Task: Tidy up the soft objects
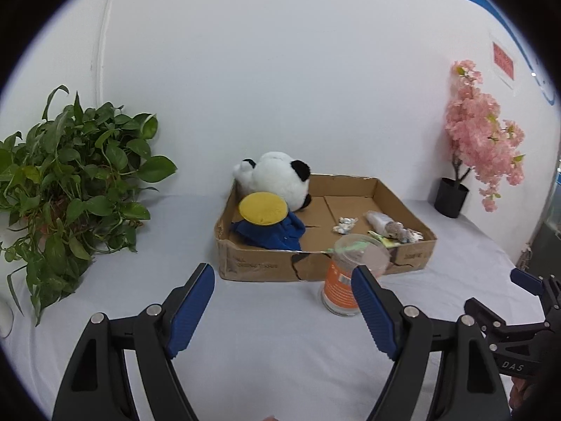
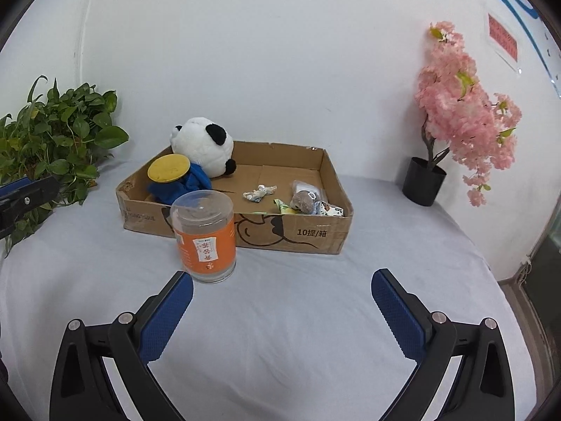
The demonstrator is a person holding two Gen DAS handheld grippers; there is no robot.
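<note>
Right wrist view: right tool [image 2: 282, 298] wide, empty, over white-clothed tabletop [image 2: 280, 333]. Just ahead of its left finger: clear jar [image 2: 204, 236], orange label. Beyond: cardboard box [image 2: 242, 224] holding panda plush [image 2: 207, 145], blue cloth [image 2: 182, 184], yellow disc [image 2: 168, 168]. Left tool [image 1: 284, 310] likewise wide, empty.

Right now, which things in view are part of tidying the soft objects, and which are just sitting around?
Part of the job:
- panda plush, in the cardboard box
- blue cloth with the yellow round pad on it
- small grey plush

Just about:
- clear jar with orange label, in front of the box
- leafy green plant
- pink blossom tree in a black pot
- crumpled wrapper
</note>
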